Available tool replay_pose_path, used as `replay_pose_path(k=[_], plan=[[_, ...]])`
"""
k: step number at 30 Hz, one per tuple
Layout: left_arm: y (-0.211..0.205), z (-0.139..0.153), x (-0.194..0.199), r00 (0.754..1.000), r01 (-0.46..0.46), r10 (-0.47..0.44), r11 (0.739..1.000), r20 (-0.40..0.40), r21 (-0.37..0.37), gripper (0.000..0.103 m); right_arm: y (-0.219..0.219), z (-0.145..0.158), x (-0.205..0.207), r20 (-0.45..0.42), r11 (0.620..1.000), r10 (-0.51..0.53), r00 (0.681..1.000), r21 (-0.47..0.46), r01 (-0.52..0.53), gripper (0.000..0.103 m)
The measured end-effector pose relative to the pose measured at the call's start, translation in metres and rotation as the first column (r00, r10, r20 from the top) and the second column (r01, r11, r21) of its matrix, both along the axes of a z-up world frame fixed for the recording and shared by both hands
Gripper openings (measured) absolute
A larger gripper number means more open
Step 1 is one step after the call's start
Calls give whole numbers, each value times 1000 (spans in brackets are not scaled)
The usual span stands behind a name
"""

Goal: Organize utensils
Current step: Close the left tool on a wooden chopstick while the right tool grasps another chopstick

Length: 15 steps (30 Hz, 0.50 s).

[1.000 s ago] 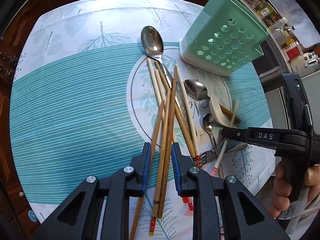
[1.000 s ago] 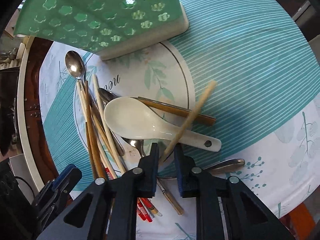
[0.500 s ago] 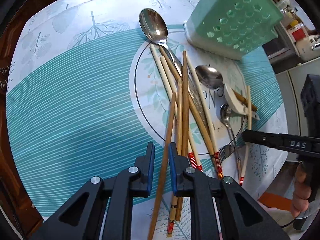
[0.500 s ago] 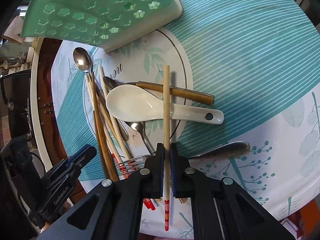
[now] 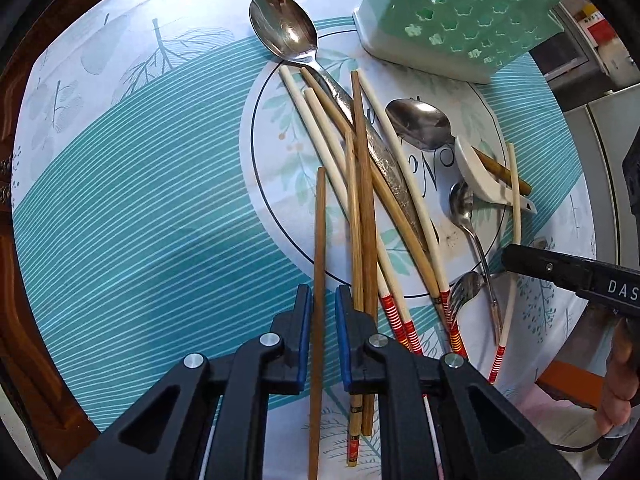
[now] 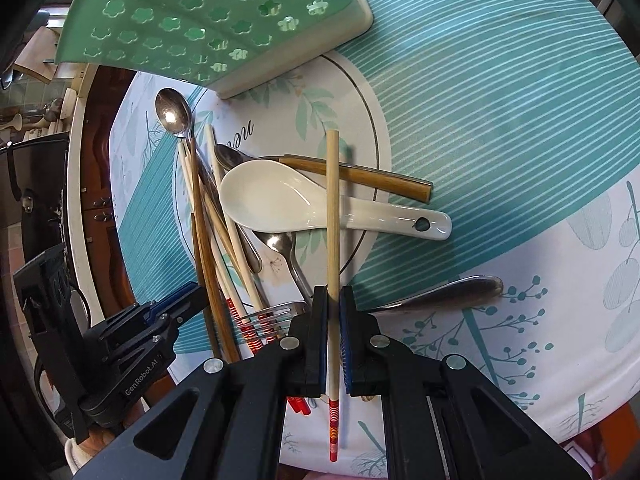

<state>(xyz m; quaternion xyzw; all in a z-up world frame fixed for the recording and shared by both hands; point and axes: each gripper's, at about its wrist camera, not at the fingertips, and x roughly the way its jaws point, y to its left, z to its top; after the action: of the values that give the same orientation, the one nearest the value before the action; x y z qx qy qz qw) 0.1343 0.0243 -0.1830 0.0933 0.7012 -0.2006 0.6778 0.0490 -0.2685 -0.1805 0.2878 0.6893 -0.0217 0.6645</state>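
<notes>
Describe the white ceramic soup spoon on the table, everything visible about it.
The white ceramic soup spoon is glossy and looks like glazed porcelain, with a deep oval bowl and a flat handle pierced by a round hole near its end. It lies bowl-up and empty on the patterned tablecloth. It rests across a wooden-handled spoon behind it, and its bowl lies over a small metal spoon. The chopstick gripped by the right gripper crosses above its neck; contact cannot be told.
</notes>
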Motion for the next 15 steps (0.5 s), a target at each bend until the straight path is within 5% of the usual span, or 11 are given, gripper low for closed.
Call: replay_pose_path(k=[5,15], plan=[[-17,-5,7,999,19,-17,999,-49,35,3,-2,-1,0,-5,1000,-5,1000,7,5,5],[-23,52,4,991,-40,47,998,122,-56,3,-2,24,-5,90,999,43,995,10,-45,5]])
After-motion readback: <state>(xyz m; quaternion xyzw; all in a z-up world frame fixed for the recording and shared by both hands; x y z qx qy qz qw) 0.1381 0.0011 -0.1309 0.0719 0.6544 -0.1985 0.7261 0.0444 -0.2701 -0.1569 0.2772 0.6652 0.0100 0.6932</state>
